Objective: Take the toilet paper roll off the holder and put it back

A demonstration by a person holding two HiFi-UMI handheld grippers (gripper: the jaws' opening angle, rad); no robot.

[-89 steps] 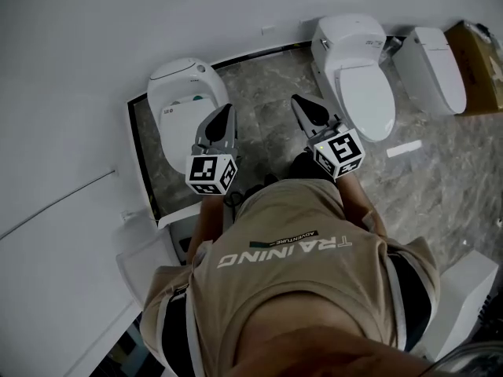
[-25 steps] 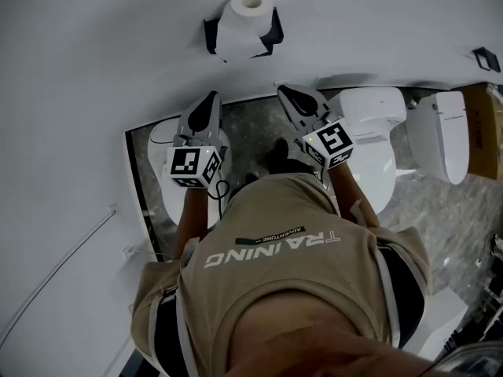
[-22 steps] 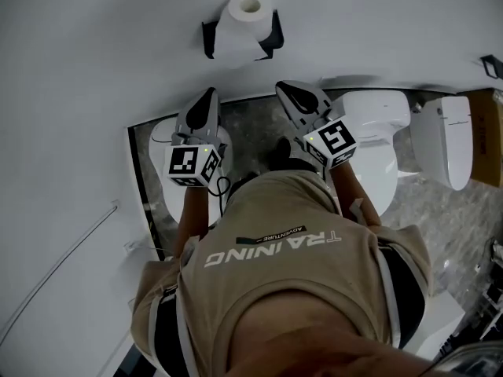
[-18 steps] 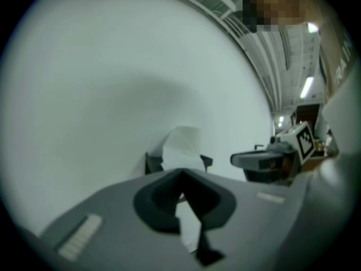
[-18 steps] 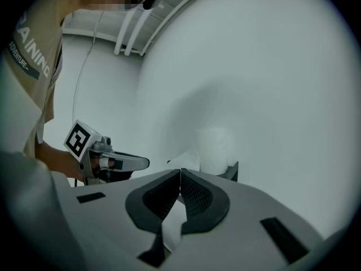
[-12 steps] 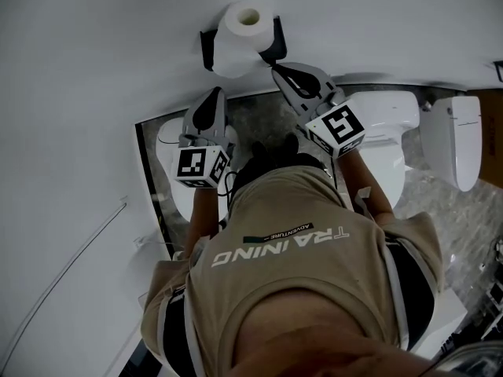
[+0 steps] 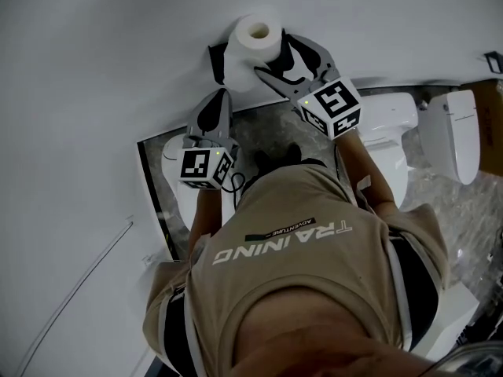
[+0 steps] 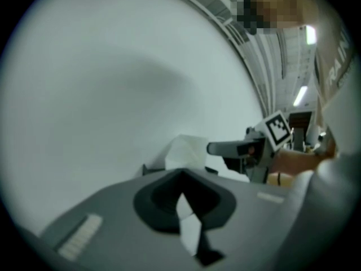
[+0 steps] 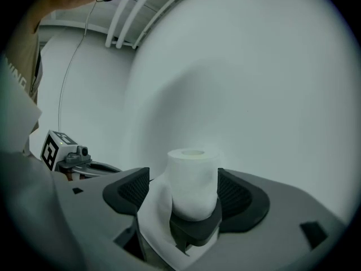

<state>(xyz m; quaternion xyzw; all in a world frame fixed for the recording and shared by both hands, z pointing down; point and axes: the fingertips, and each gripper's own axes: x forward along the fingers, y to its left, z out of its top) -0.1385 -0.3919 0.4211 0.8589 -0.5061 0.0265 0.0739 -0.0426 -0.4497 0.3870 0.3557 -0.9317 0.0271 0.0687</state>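
Two grippers in view | right gripper (image 7: 273, 56) is straddling the toilet paper roll (image 9: 193, 179) sitting on the holder (image 7: 216, 57), jaws apart (possibly touching it on one side) | left gripper (image 7: 214, 108) is hanging nearby, jaws together, empty.

The toilet paper roll (image 7: 258, 31) is white, its holder (image 7: 216, 57) black (floor (image 7: 263, 130) grey-marbled).

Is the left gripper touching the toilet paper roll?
Apart. In the head view the left gripper sits below the toilet paper roll, with a gap between them; its own view shows the roll beyond its jaws.
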